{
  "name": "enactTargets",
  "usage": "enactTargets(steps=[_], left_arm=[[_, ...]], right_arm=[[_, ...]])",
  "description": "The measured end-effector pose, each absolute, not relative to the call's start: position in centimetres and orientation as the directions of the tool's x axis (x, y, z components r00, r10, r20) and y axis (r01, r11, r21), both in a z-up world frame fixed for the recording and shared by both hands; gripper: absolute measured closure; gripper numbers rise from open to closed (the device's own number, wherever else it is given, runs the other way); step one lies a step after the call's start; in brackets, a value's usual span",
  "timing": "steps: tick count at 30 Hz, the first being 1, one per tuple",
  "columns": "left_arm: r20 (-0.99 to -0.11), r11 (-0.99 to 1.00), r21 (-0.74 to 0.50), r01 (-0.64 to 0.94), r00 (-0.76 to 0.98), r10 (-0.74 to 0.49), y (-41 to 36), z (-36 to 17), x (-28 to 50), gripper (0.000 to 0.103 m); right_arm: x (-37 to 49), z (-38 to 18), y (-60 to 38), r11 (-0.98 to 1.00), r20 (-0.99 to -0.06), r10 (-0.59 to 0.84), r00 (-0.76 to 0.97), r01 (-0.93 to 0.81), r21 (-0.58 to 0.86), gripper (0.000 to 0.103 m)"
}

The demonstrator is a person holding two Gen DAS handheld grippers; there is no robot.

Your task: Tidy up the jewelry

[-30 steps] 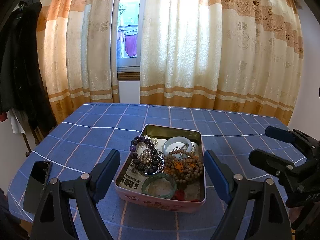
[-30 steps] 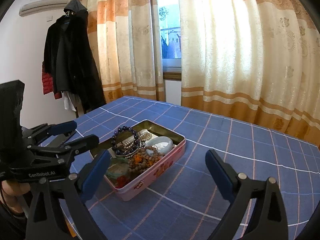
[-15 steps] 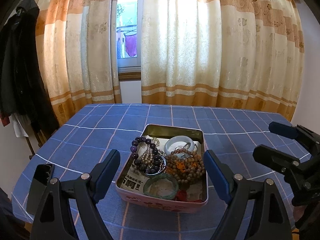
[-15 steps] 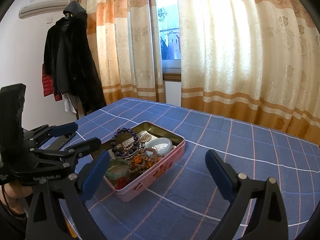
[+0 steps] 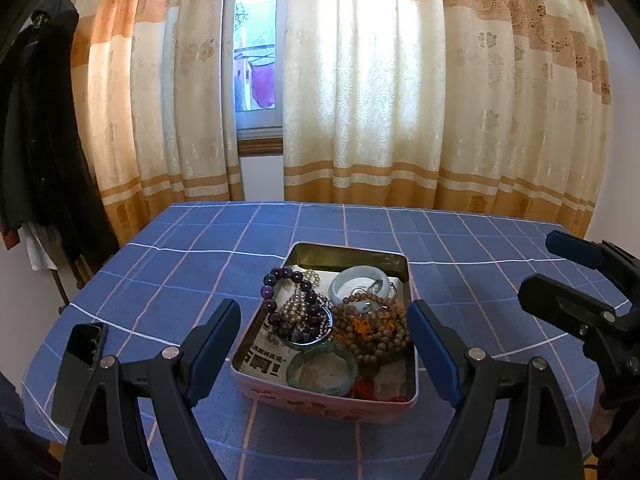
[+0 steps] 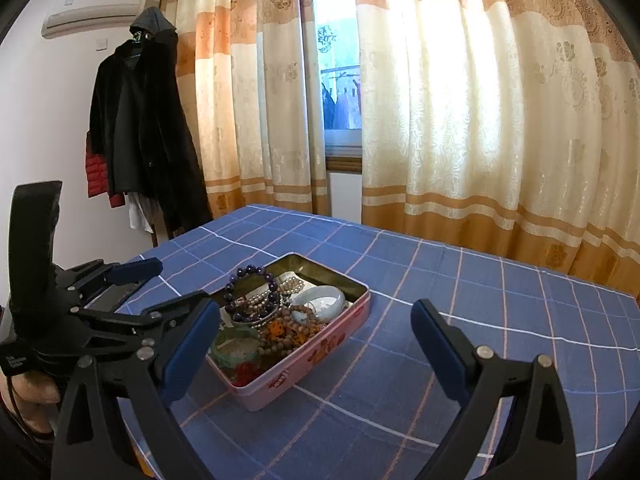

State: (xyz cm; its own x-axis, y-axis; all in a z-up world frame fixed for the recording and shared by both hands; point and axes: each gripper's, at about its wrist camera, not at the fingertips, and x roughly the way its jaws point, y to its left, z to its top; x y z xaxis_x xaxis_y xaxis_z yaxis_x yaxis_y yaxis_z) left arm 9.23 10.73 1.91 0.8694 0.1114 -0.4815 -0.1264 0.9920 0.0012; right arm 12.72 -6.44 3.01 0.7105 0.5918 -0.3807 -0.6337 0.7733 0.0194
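A pink tin box (image 5: 320, 402) (image 6: 320, 354) sits open on the blue checked tablecloth (image 5: 180, 272). It holds a purple bead bracelet (image 5: 280, 280) (image 6: 248, 276), pearl strands (image 5: 298, 310), a pale jade bangle (image 5: 360, 282) (image 6: 320, 300), a green bangle (image 5: 322, 368) (image 6: 234, 346) and brown wooden beads (image 5: 376, 328) (image 6: 288, 330). My left gripper (image 5: 324, 352) is open and empty, its fingers on either side of the box's near end. My right gripper (image 6: 316, 352) is open and empty, above the table to the right of the box; it also shows at the right in the left wrist view (image 5: 568, 280).
A black phone (image 5: 78, 364) lies on the table's near left corner. Curtains (image 5: 400, 100) and a window are behind the table. A dark coat (image 6: 140, 128) hangs on a rack at the left. The table edge runs near the curtains.
Both grippers have drawn back and risen slightly, so the box looks a little farther off. Both stay open. The jewelry has not moved.
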Motion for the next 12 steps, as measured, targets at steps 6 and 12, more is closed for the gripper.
enactTargets(steps=[6,12], left_arm=[[-0.475,0.984,0.036,-0.174,0.863,0.170,10.82,1.69,9.37,0.016],[-0.458,0.988,0.027,-0.154,0.877,0.149,10.89,1.54,9.14,0.016]], right_arm=[[12.75,2.74,-6.27,0.772,-0.392,0.591,0.706,-0.635,0.020,0.004],[12.75,2.47,-6.26,0.774,-0.397,0.587,0.705,-0.633,0.021,0.004]])
